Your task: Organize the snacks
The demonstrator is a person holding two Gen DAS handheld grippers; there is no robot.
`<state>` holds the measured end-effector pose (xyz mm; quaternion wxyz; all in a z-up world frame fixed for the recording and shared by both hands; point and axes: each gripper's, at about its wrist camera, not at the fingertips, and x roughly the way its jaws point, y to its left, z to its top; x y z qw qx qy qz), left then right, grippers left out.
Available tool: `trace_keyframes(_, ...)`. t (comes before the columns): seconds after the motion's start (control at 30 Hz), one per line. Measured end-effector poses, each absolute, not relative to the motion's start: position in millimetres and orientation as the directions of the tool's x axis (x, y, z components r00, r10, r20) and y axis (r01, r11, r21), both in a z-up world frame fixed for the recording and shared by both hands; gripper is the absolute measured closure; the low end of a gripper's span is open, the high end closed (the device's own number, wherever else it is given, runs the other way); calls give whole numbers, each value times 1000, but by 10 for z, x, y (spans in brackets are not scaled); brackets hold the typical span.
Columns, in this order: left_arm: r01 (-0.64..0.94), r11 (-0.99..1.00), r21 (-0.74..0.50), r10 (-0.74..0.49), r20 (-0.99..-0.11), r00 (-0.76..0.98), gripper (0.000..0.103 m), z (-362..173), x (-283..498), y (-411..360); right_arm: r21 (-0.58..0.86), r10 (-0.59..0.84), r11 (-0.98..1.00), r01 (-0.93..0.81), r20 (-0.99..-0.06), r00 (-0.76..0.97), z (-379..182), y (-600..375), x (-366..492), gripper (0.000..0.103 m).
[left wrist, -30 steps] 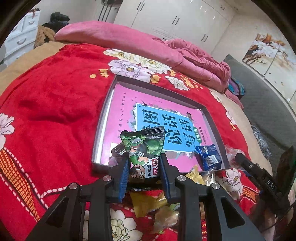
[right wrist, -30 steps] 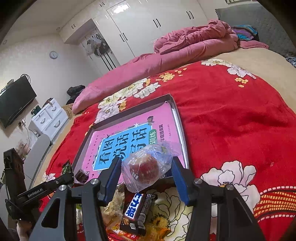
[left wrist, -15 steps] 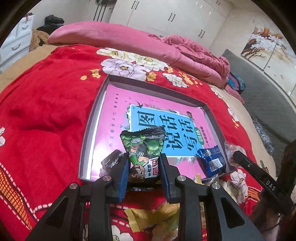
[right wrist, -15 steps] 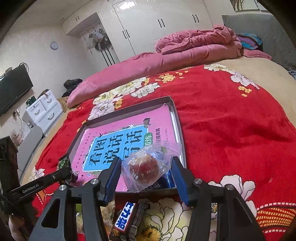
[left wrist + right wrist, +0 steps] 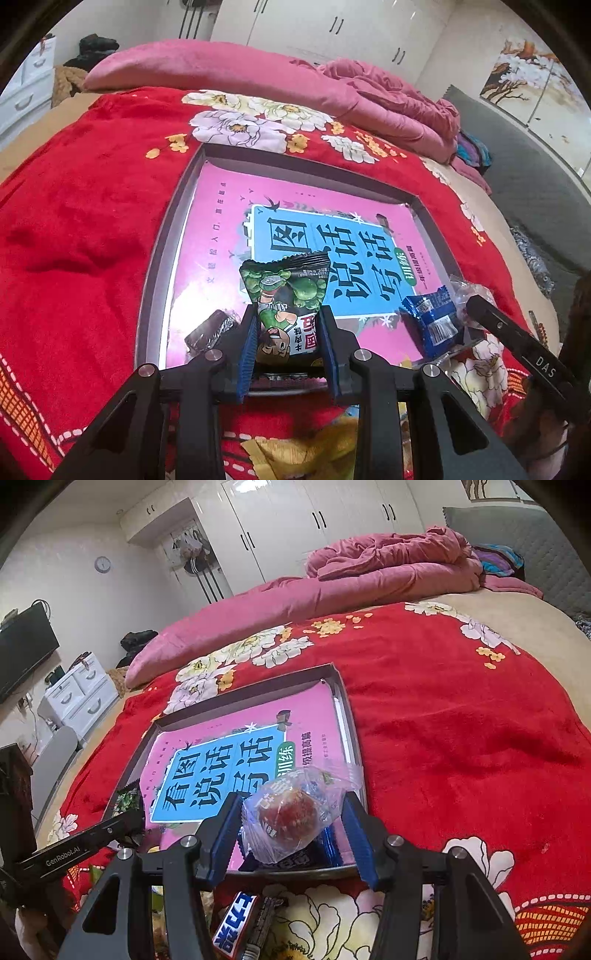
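Observation:
A grey tray (image 5: 162,236) (image 5: 349,716) lies on the red floral blanket, with a pink and blue book flat inside it. My left gripper (image 5: 288,325) is shut on a green pea snack packet (image 5: 286,291), held upright over the tray's near edge. My right gripper (image 5: 290,812) is shut on a clear wrapper with a red round snack (image 5: 291,816), over the tray's near right corner. A dark chocolate bar (image 5: 208,328) and a blue packet (image 5: 430,321) lie in the tray's near end.
Loose snacks lie on the blanket in front of the tray: yellow wrappers (image 5: 303,450) and a blue-and-white bar (image 5: 234,923). A pink duvet (image 5: 258,74) is heaped at the far side of the bed. The other gripper's black arm (image 5: 517,343) shows at the right.
Both grippers have moved forward toward the tray with their snacks still held. The tray now looks nearer and the loose snacks have slipped under the fingers.

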<state>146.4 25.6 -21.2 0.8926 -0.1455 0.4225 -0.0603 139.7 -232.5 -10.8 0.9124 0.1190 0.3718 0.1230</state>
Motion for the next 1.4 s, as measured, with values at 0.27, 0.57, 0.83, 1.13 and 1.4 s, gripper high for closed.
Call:
trace_keyframes(0.27, -17, 955, -297, -220, -745, 630, 71, -248, 1532, 232, 308, 315, 941, -138, -652, 690, -142, -2324, 1462, 46)
trace_keyframes(0.57, -22, 956, -291, -216, -755, 619, 71, -291, 1583, 223, 302, 313, 943, -140, -660, 683, -157, -2297, 1477, 43)
trace_keyframes(0.83, -22, 953, -303, -226, -757, 613, 71, -310, 1588, 233, 292, 306, 946, -139, -668, 679, -159, -2282, 1479, 40)
trace_keyframes(1.13, -22, 950, -313, -234, -753, 615, 64, -304, 1591, 227, 276, 294, 951, -140, -670, 681, -148, -2292, 1457, 39)
trace_keyframes(1.4, -16, 949, -314, -238, -751, 616, 56, -291, 1589, 212, 249, 280, 957, -147, -673, 685, -130, -2251, 1444, 38)
